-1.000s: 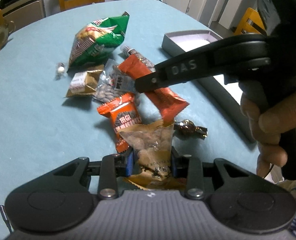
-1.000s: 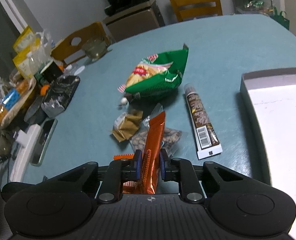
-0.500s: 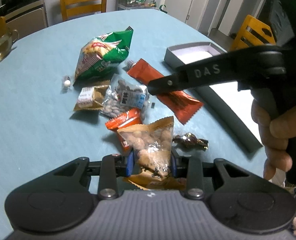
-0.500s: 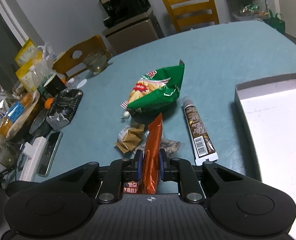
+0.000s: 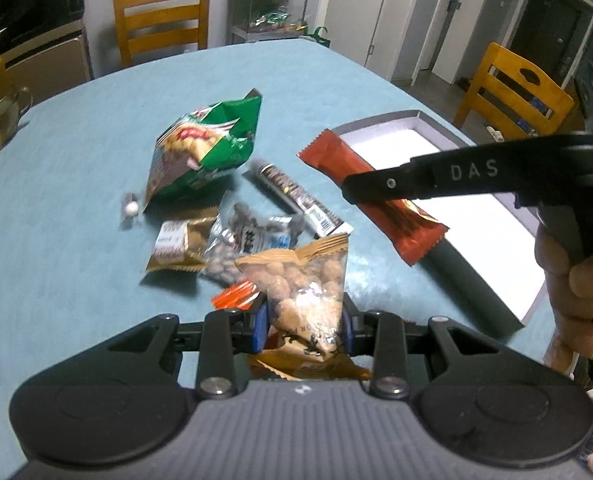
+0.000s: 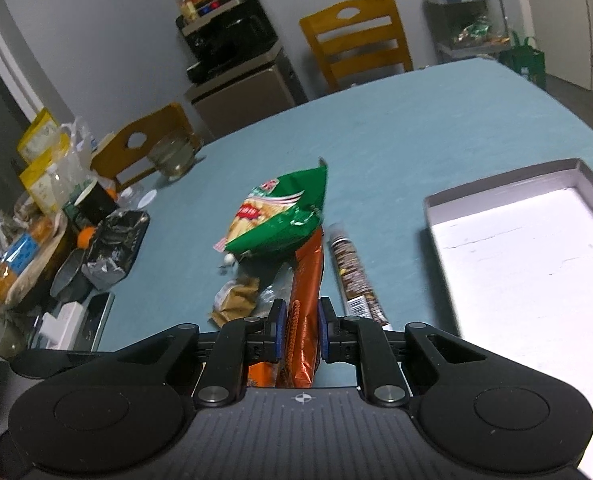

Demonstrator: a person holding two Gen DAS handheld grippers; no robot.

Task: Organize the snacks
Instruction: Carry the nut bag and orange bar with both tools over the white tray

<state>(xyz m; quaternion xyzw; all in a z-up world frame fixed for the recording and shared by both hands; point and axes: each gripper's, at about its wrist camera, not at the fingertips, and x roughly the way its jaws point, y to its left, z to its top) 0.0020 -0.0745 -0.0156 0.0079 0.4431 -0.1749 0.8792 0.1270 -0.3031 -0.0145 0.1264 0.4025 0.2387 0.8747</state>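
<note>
My left gripper (image 5: 302,326) is shut on a clear and gold bag of coated nuts (image 5: 304,284), held above the blue table (image 5: 68,216). My right gripper (image 6: 299,330) is shut on a long orange-red snack bar (image 6: 304,300), which also shows in the left wrist view (image 5: 370,196), held in the air beside the grey tray (image 5: 480,280). On the table lie a green chip bag (image 5: 204,148), a brown tube (image 5: 296,196), a gold packet (image 5: 176,244), a clear bean packet (image 5: 248,240) and an orange packet (image 5: 236,294).
The tray's white floor (image 6: 536,256) is bare, to the right of the pile. A glass mug (image 6: 172,156), a black foil bag (image 6: 114,246), a phone (image 6: 96,320) and other clutter stand at the table's left. Wooden chairs (image 5: 160,20) stand around the table.
Both grippers have lifted their snacks up off the pile. The right gripper has carried the orange-red bar to the right, towards the tray. The left wrist camera has risen.
</note>
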